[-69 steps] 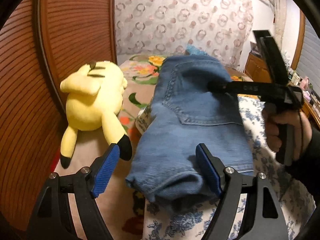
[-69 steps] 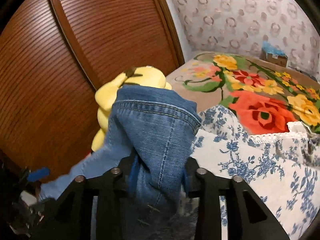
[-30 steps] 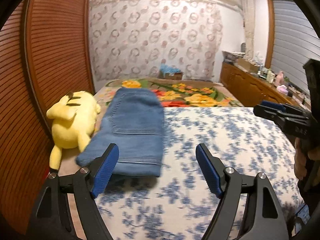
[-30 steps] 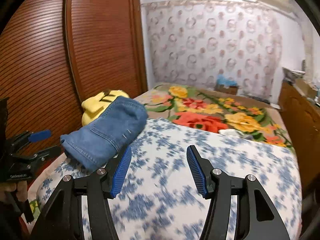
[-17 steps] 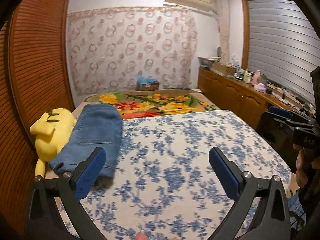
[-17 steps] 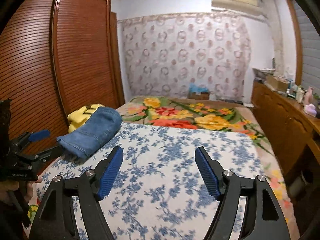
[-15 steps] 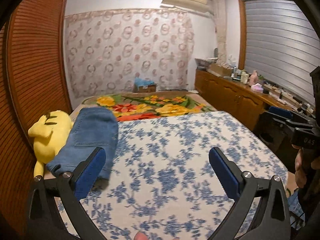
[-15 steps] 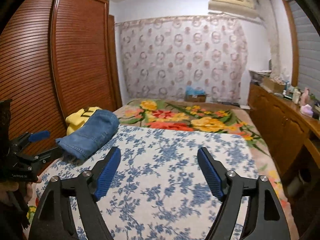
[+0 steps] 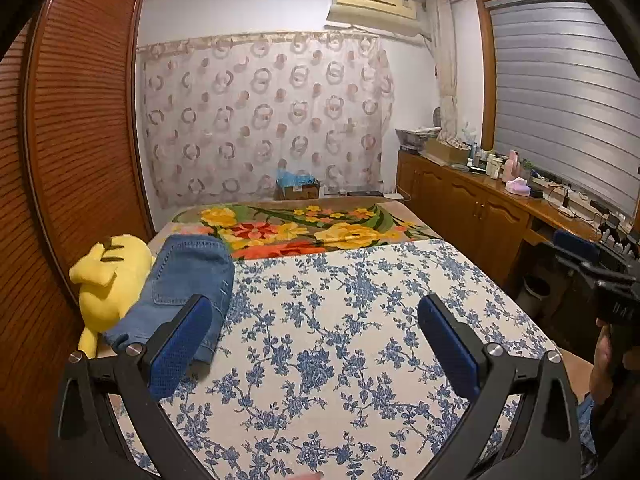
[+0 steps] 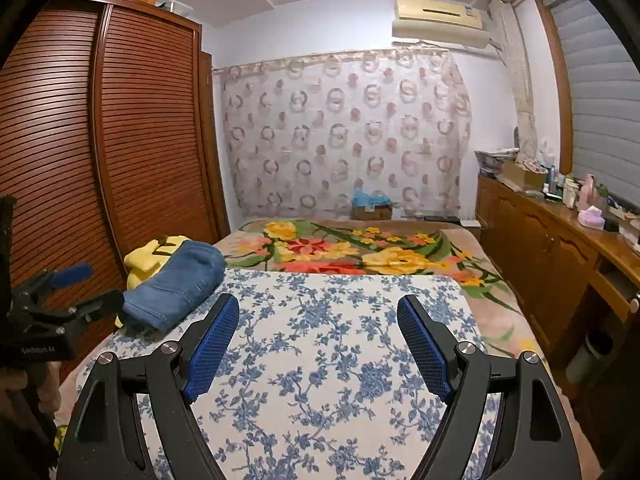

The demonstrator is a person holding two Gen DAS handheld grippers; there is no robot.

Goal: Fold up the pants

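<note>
The blue jeans [image 9: 180, 284] lie folded in a compact stack at the left edge of the bed, against a yellow plush toy; they also show in the right wrist view [image 10: 176, 286]. My left gripper [image 9: 314, 322] is open and empty, held back above the near part of the bed, with the jeans just beyond its left finger. My right gripper [image 10: 318, 322] is open and empty, well to the right of the jeans. Each gripper shows at the edge of the other's view.
The bed carries a blue-flowered white sheet [image 9: 360, 320] and a bright floral blanket [image 9: 304, 232] behind it. A yellow plush toy [image 9: 108, 280] lies by the wooden wardrobe [image 10: 80, 160]. A wooden counter [image 9: 500, 208] with small items runs along the right wall.
Both grippers let go of the jeans, opened and pulled back and up from the bed. The folded jeans stay by the plush toy.
</note>
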